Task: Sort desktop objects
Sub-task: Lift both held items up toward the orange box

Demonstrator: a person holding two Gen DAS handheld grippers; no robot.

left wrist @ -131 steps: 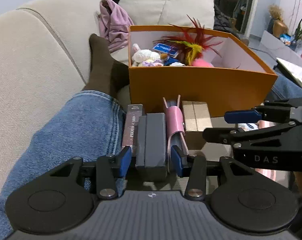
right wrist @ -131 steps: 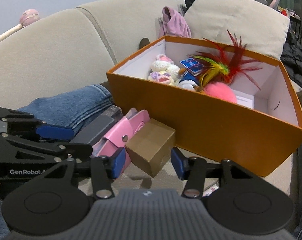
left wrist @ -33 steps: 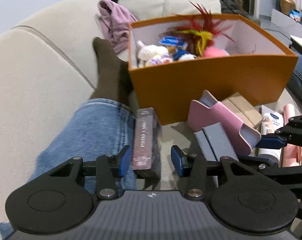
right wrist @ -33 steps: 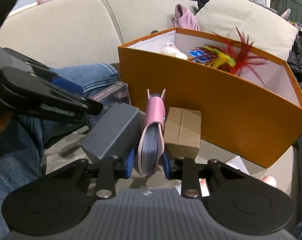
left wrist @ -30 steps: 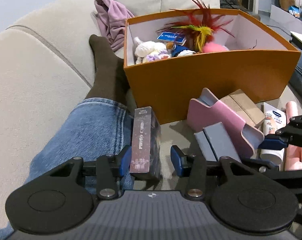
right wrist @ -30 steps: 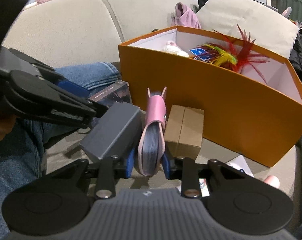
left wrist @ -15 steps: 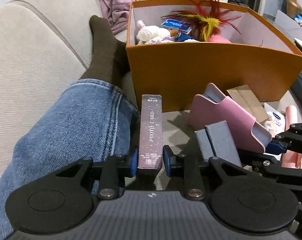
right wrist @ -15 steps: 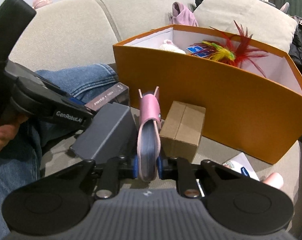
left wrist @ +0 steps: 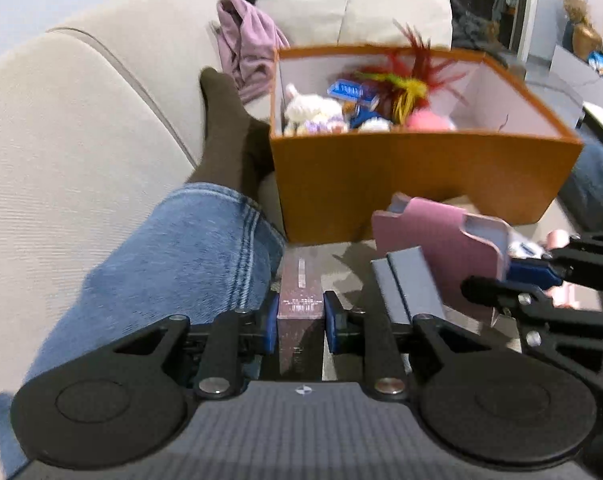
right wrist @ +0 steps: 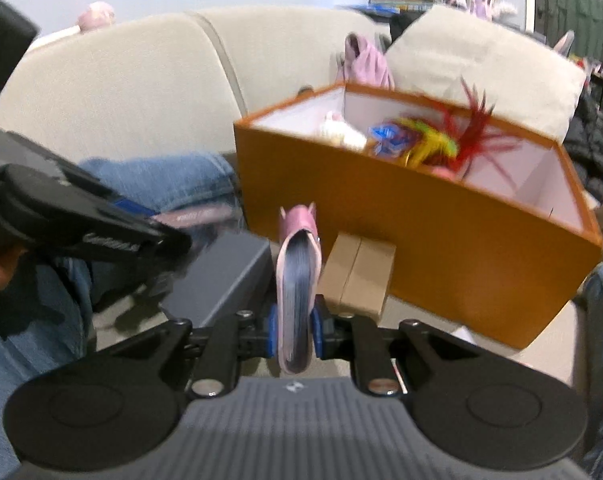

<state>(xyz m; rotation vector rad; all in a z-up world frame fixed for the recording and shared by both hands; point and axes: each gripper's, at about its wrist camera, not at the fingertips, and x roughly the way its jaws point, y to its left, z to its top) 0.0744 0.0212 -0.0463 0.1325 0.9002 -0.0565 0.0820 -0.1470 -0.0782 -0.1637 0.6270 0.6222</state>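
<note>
I am holding the left gripper clenched on the card box, a dark maroon box standing on edge between the blue pads; the jaws have just been closing onto it. The card box is sitting at the near left of the sofa seat, just beside my jeans leg.

I am holding the right gripper clenched on the pink wallet, which is standing upright in the jaws with its open edge facing the camera; these jaws have also just been closing.

The grey case is lying just left of the wallet, and the brown carton is sitting just right of it, against the front wall of the orange box.

The orange box is resting on the sofa towards the back cushions. Inside it I am seeing a feather toy, plush toys and a blue card. The right wrist view is blurred, so the wallet may be clear of the seat.
</note>
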